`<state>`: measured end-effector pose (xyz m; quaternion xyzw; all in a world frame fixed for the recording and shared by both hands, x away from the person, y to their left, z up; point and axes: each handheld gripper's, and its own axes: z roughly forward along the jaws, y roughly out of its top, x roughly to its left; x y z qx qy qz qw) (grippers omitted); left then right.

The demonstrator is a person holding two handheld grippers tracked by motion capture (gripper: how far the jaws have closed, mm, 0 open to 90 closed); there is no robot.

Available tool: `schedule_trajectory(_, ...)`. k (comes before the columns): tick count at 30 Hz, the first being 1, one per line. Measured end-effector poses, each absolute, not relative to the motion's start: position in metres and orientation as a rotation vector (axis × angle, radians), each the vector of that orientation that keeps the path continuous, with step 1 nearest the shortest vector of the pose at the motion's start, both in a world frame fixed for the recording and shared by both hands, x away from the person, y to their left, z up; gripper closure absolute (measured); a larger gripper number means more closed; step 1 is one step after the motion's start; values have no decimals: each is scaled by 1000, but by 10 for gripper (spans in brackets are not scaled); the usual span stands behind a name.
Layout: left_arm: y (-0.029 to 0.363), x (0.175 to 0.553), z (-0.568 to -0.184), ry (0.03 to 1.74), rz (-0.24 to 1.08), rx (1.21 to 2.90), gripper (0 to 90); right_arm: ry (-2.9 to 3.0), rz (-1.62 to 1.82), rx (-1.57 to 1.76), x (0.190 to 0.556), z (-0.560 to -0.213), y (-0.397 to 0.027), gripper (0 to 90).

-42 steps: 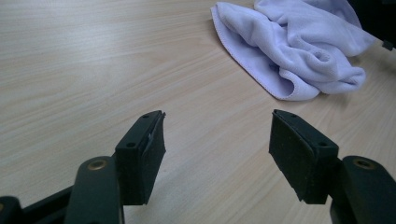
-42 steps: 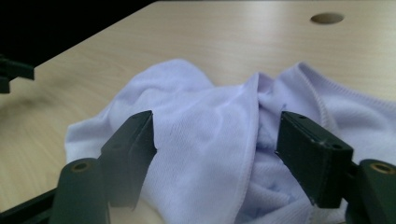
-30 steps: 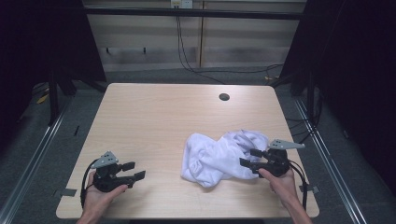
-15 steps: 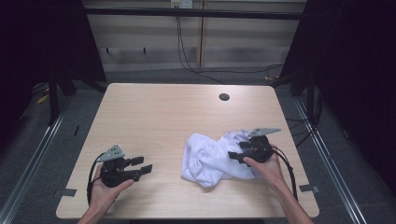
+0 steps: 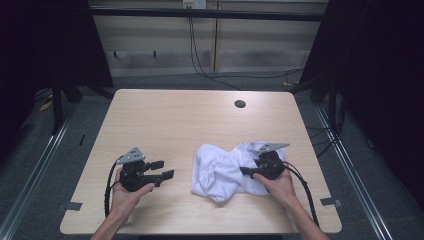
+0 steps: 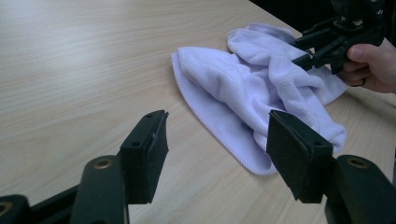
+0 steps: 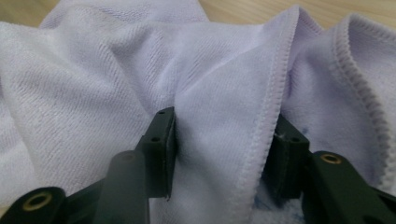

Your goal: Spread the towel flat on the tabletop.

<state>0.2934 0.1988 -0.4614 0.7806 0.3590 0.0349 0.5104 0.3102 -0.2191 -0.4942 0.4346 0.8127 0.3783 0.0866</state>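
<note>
**Right gripper in the towel, left one waiting beside it**

Your white towel [image 5: 227, 170] lies crumpled on the wooden table [image 5: 175, 120], toward the near right part of the top, well short of the round hole [image 5: 240, 104] near the far edge.

Your right gripper [image 5: 246, 171] is pushed into the towel's right side. Its jaws have just been closing, and a raised fold with a stitched hem [image 7: 261, 140] stands between them — the right gripper view shows cloth bunched against both pads, though you cannot tell from it whether the pads already pinch the fold or only bracket it. Your right hand [image 5: 277, 185] sits at the towel's near right corner.

Your left gripper [image 5: 162, 170] is just left of the towel, apart from it and pointing at it. Its jaws have just been opening and stand wide with nothing between them — in the left gripper view [image 6: 215, 140] only bare table and the towel's near edge lie beyond the pads.
</note>
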Motion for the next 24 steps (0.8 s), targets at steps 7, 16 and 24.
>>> schedule_trajectory(7, 187, 289, -465, 804, 40, 1930, 376, 2513, 1191, 1197, 304, -495, -168, 560)
schedule_trajectory(16, 186, 285, -467, 769, -13, 1929, 442, 2639, 1312, 1044, 283, -488, -114, 469)
schedule_trajectory(24, 181, 294, -471, 765, -10, 1941, 572, 2496, 1408, 1030, 281, -457, -146, 569)
